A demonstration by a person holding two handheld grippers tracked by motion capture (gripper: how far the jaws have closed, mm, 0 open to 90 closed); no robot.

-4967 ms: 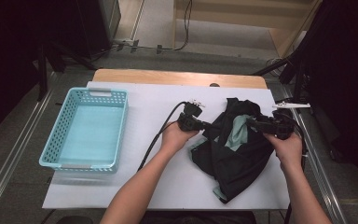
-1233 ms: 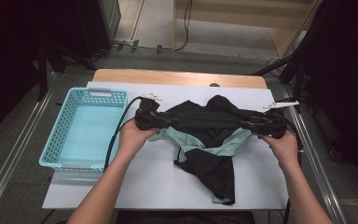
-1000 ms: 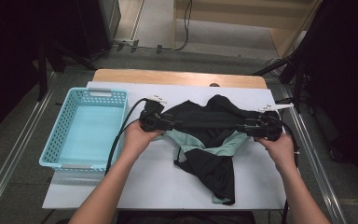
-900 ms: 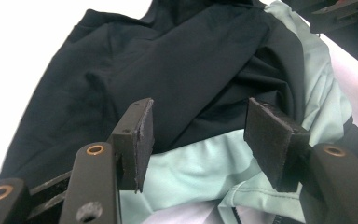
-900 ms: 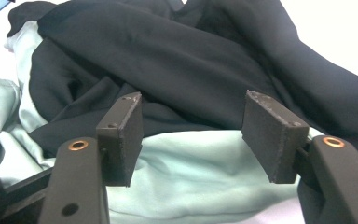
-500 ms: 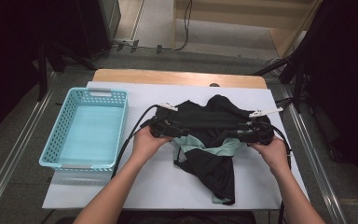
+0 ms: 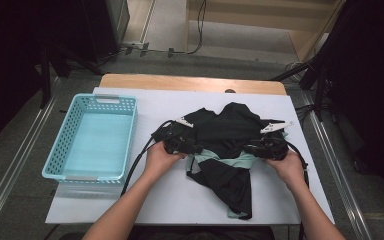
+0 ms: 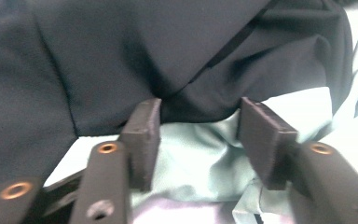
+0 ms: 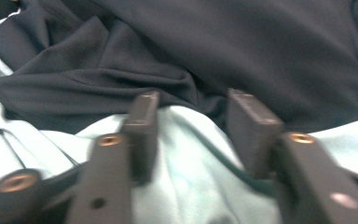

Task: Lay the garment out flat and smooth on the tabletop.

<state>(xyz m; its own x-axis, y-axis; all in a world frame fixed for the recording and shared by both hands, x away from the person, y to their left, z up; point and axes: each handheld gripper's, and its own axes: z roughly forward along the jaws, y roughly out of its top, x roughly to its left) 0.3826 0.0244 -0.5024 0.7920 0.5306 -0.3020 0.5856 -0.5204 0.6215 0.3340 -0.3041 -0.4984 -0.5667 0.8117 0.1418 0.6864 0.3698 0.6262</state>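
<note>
A black garment with a mint-green lining lies bunched on the white table. My left gripper is at its left side and my right gripper at its right, both low over the cloth and pointing inward. In the left gripper view the left gripper has a fold of green lining filling the gap between its pads. The right gripper also has green cloth bulging between its pads. Both pairs of jaws have just been closing on this cloth.
A light-blue plastic basket stands with nothing in it at the table's left. A bare wooden strip runs along the far edge. Black cables trail from the grippers toward the person. White table shows in front of the garment.
Both hands have sunk toward the table and drawn closer together. The garment, stretched taut between the grippers before, now lies slack and bunched on the table.
</note>
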